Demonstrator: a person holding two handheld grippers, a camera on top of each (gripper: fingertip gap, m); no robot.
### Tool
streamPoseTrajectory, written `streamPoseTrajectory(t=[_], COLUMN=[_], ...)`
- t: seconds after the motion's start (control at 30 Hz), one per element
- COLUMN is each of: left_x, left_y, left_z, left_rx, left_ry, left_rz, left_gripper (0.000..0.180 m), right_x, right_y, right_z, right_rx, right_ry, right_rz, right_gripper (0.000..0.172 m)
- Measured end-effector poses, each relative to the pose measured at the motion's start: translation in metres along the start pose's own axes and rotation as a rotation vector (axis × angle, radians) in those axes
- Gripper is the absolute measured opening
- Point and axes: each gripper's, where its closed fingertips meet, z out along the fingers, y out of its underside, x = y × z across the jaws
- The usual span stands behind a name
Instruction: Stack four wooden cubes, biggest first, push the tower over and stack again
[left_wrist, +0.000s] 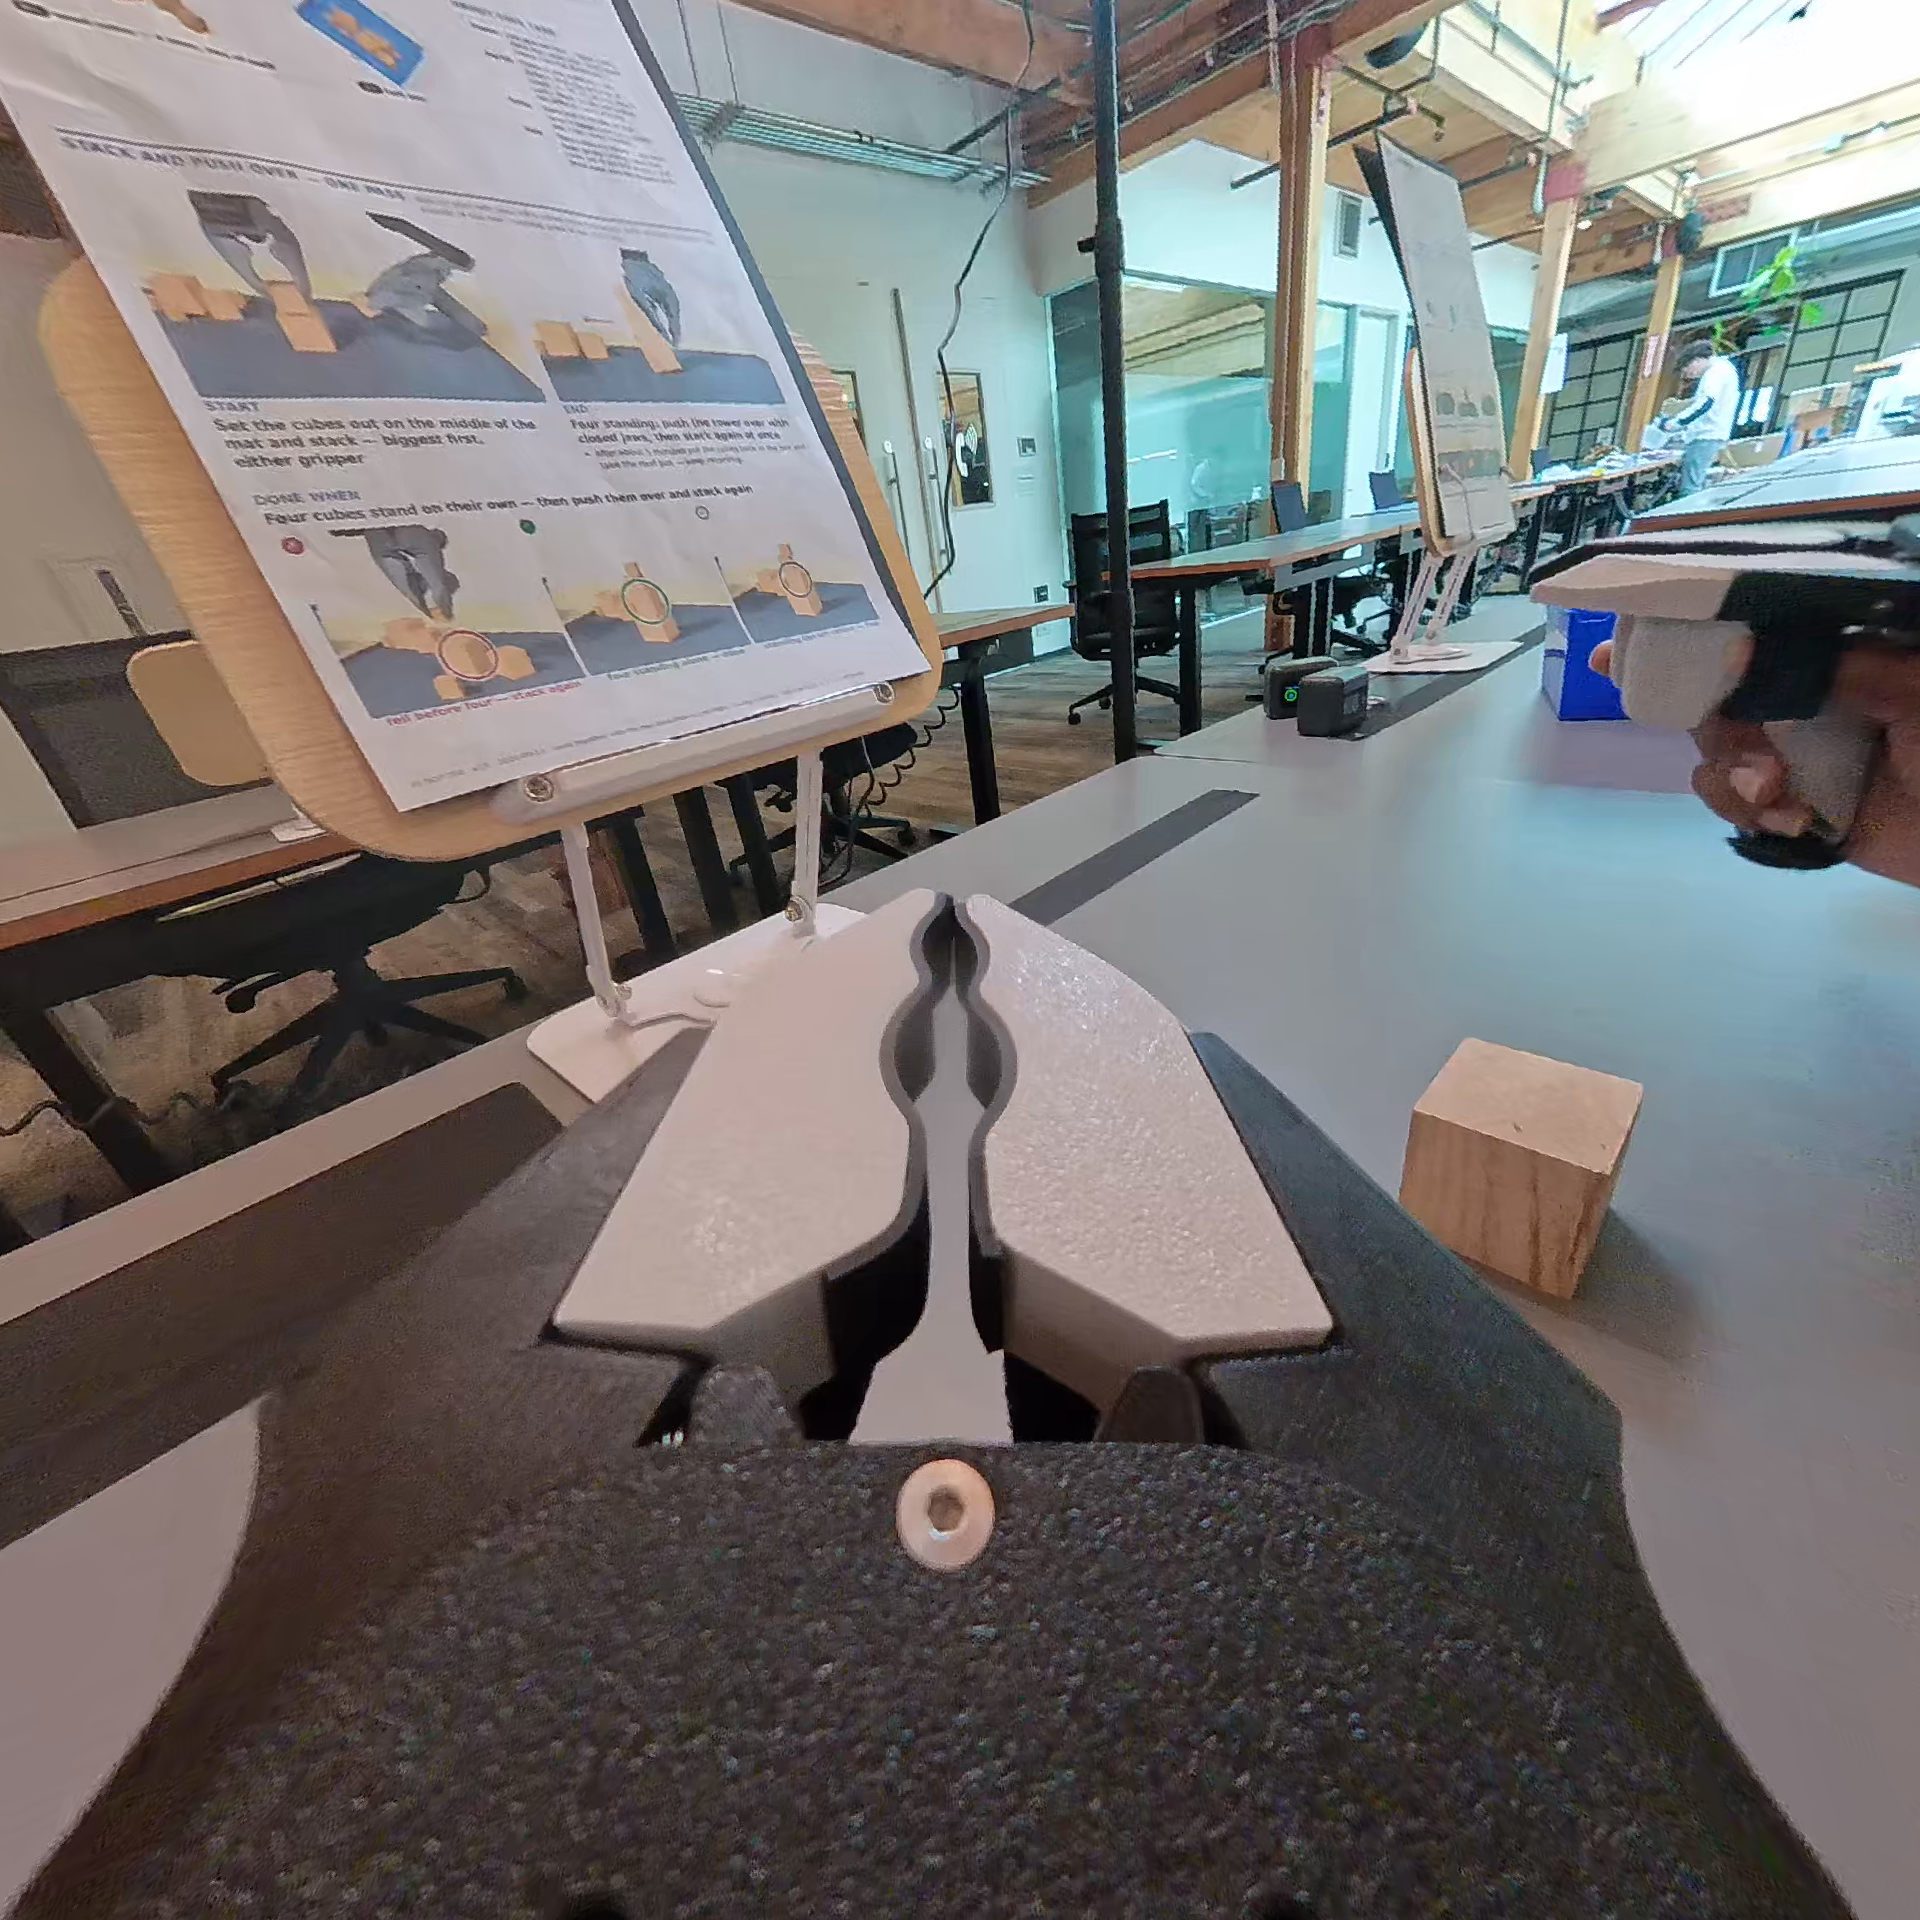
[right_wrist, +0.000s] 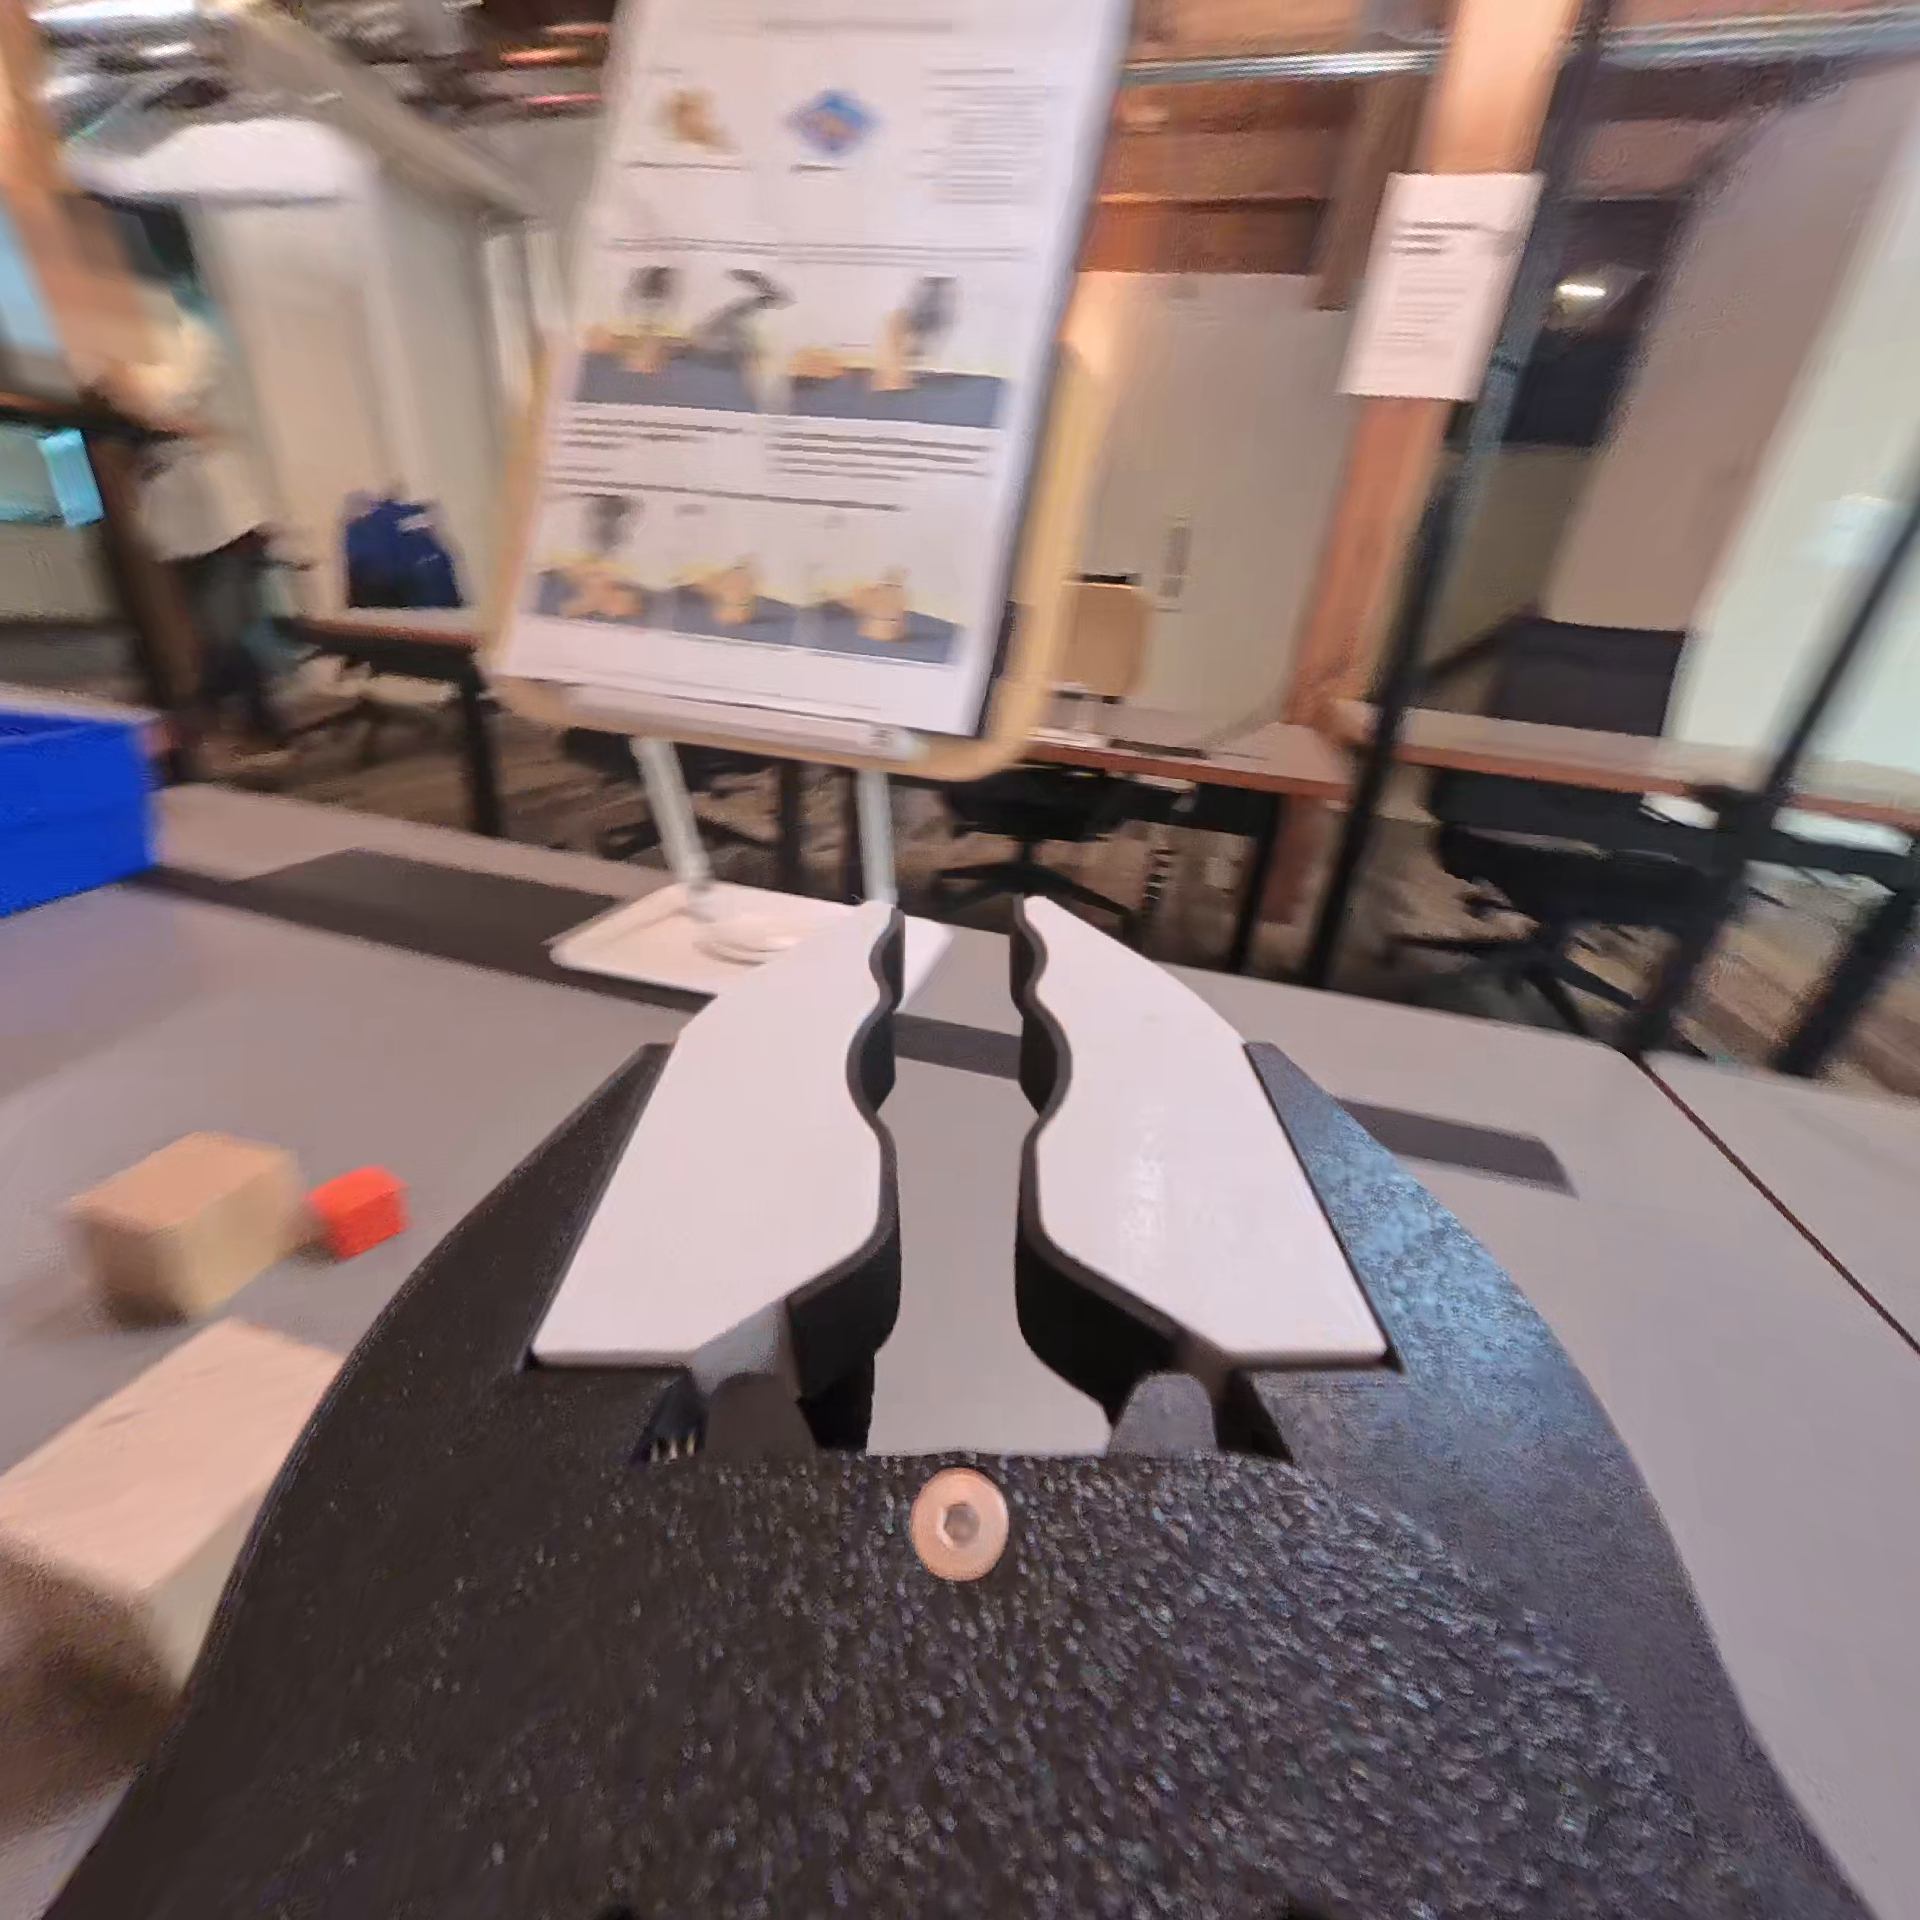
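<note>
Three wooden cubes and a small red cube lie on the grey table. In the left wrist view one wooden cube sits just right of the left gripper, apart from it. That gripper's white fingers are closed tip to tip with nothing between them, and they point at the white base of a stand holding a printed sheet.

In the right wrist view, which is blurred, the right gripper has its fingers parted, with only bare table showing in the gap. To its left a wooden cube stands with the red cube touching its right side or just beside it; the blur does not let me tell which. A larger pale wooden cube lies nearer the camera at the left edge. A blue bin sits far left on the table.

From the left wrist view the right gripper shows at the right edge, held by a hand above the table. Dark strips cross the tabletop. Beyond the table are desks, black chairs and a second stand.
</note>
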Motion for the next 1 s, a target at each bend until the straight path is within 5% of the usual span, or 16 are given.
streamPoseTrajectory(t=[0.2, 0.4, 0.73, 1.0], left_x=[0.011, 0.061, 0.149, 0.177], left_y=[0.011, 0.029, 0.073, 0.109], left_z=[0.011, 0.029, 0.043, 0.048], left_rx=[-0.071, -0.139, -0.333, -0.531], left_ry=[-0.016, 0.129, 0.453, 0.548], left_rz=[-0.041, -0.039, -0.063, -0.036], left_gripper=[0.0, 0.001, 0.052, 0.081], right_x=[0.062, 0.042, 0.013, -0.001], right_y=[0.031, 0.023, 0.002, 0.0], right_z=[-0.006, -0.001, -0.006, -0.005], right_rx=[-0.033, 0.001, 0.062, 0.06], right_ry=[0.188, 0.021, -0.099, -0.157], right_rz=[0.23, 0.238, 0.069, 0.066], right_gripper=[0.0, 0.0, 0.0, 0.0])
